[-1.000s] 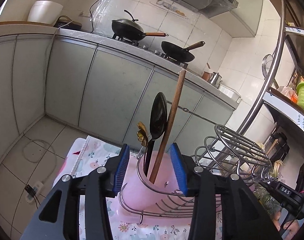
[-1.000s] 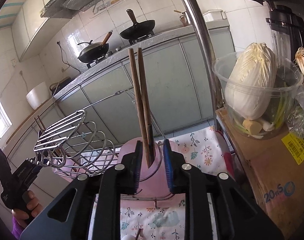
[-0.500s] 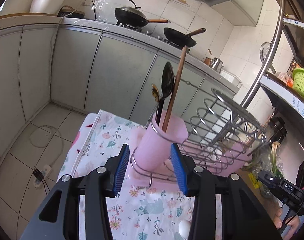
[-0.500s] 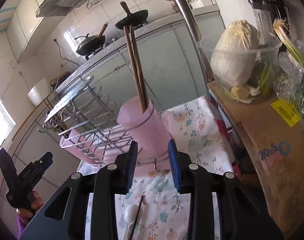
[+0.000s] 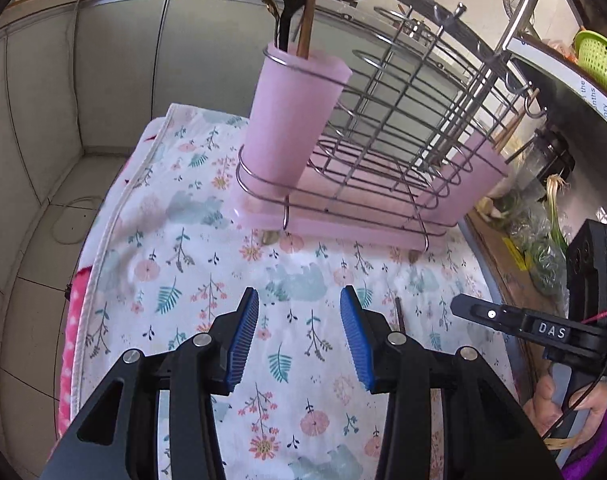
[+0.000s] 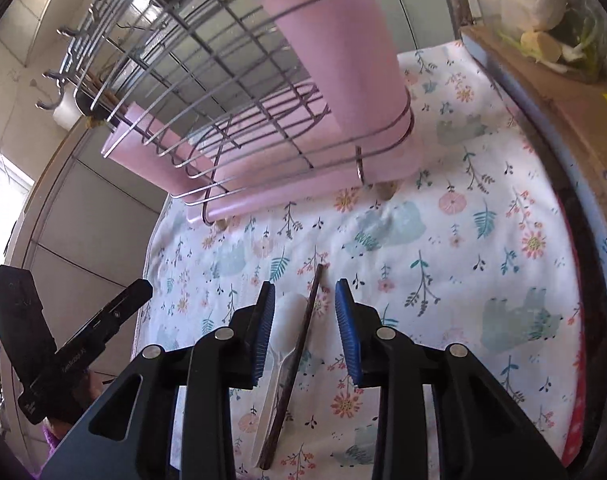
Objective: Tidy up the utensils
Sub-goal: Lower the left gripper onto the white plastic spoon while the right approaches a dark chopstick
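Pulling both arms back from the pink cup [image 6: 343,60] at upper frame, I'm centring the empty, parted right gripper [image 6: 305,336] over a chopstick [image 6: 299,344] and white spoon [image 6: 281,344]; the left gripper [image 5: 299,340] is hanging apart, empty.

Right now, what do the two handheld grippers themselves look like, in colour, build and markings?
Both match: the left gripper and right gripper have black angular plastic arms with silver round fasteners and ribbed blue pads on the fingers. Seen from the left wrist view, the right gripper's black handle carries a "DAS" label, a thin dark cable and a pink thread; the hand holding it shows a purple cuff.
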Action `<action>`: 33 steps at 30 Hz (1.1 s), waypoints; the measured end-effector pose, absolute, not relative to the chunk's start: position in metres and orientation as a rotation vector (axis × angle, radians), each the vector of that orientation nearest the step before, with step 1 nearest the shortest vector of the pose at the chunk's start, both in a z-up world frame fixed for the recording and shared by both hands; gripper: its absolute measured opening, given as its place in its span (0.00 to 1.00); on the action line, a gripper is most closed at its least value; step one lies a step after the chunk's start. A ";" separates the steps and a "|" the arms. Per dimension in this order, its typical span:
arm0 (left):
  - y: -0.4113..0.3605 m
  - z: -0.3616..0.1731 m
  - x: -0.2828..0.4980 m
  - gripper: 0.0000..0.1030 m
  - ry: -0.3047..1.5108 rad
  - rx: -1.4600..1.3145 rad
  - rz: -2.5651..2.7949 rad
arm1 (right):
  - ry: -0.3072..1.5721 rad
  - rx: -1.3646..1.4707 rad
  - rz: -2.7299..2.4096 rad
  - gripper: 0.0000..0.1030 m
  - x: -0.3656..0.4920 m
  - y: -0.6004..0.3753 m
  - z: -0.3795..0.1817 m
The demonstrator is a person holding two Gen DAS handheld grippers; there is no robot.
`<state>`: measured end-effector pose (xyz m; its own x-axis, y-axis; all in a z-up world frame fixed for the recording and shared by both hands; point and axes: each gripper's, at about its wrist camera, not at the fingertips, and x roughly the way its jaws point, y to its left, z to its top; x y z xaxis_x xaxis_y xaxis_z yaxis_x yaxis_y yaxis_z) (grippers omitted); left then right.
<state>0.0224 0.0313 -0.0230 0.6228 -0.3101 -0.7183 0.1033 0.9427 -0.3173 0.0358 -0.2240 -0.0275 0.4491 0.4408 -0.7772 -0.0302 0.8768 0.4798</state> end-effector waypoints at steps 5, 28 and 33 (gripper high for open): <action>0.025 -0.033 0.018 0.41 0.915 -0.237 -0.261 | 1.163 0.452 0.294 0.30 0.050 -0.211 -0.049; -0.043 -0.076 0.045 0.23 1.324 -0.237 -0.509 | 1.108 0.554 0.268 0.06 0.045 -0.239 -0.063; -0.061 -0.086 0.056 0.19 1.385 -0.206 -0.498 | 1.093 0.579 0.281 0.06 0.040 -0.249 -0.061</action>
